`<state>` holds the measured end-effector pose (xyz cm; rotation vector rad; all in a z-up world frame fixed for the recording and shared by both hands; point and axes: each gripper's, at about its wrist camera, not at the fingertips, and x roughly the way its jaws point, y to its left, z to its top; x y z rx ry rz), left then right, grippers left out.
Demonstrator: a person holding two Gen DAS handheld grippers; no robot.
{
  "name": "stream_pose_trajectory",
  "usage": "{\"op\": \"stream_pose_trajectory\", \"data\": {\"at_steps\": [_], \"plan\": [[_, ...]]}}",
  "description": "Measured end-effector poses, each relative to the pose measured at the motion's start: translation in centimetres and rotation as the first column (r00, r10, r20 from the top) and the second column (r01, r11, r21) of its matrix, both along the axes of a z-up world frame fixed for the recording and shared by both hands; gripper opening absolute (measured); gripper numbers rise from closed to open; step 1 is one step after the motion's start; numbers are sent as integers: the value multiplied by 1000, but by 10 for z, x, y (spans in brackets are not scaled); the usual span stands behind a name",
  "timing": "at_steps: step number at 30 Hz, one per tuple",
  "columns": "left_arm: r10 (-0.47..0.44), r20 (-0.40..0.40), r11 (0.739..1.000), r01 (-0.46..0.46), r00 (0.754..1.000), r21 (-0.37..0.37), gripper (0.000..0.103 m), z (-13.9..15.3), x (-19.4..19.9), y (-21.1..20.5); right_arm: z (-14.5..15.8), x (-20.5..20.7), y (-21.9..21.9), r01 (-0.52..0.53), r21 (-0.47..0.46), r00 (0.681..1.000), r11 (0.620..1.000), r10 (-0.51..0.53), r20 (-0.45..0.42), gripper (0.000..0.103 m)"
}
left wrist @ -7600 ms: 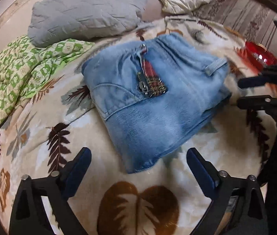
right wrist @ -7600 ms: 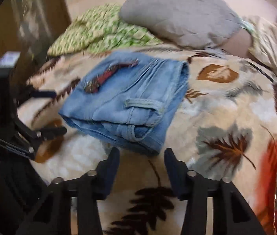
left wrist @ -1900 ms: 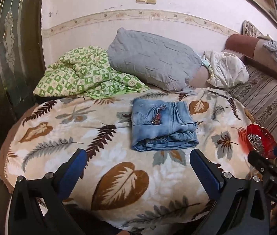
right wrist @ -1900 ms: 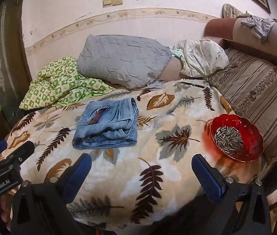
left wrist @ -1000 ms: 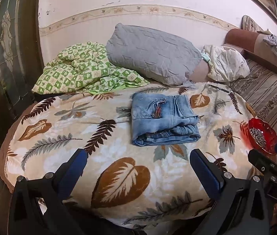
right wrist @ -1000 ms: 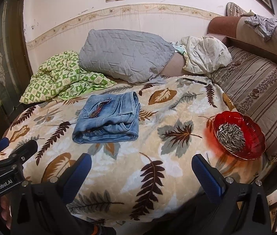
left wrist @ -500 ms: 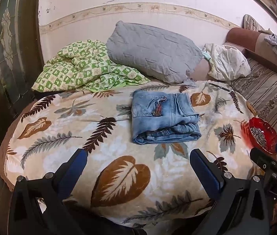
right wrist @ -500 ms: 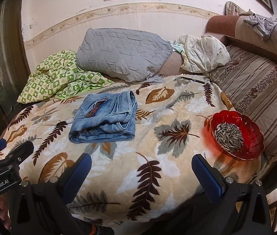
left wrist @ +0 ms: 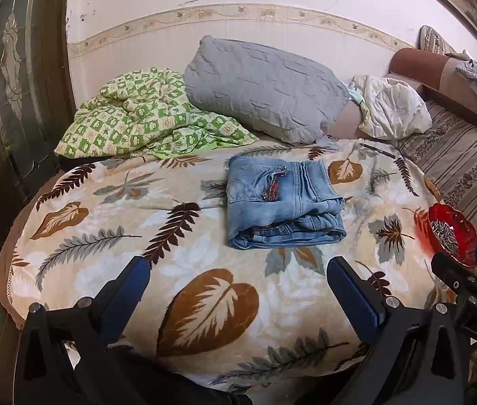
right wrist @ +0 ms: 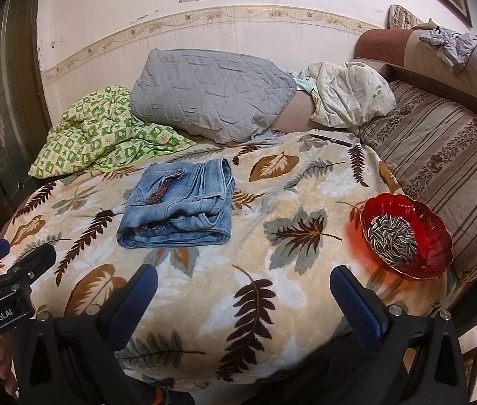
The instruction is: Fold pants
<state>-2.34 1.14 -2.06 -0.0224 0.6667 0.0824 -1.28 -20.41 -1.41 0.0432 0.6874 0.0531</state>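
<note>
Two hand-held grippers hang side by side at the near edge of the bed, both released with their blue-padded jaws spread wide and nothing between them. The left hand-held gripper [left wrist: 236, 283] and the right hand-held gripper [right wrist: 243, 290] sit well apart from the pants [left wrist: 282, 202], which lie folded into a thick denim rectangle on the leaf-print blanket [left wrist: 204, 303]. From the left hand-held gripper the pants are ahead and slightly to its right; from the right hand-held gripper they are ahead and to its left [right wrist: 179, 207]. A red patterned strip runs along the upper face of the fold. Beyond the pants lie a grey pillow [left wrist: 265, 87] and a green checked quilt [left wrist: 137, 118]. A red bowl of seeds [right wrist: 405, 234] sits on the blanket ahead and right of the right hand-held gripper.
</note>
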Motion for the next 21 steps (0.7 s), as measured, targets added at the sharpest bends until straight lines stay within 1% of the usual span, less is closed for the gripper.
{"op": "stream_pose_trajectory", "data": {"at_steps": [21], "plan": [[-8, -9, 1000, 8, 1000, -4, 103, 0, 0, -3, 0, 2, -4, -7, -2, 1000, 1000, 7, -2, 103]]}}
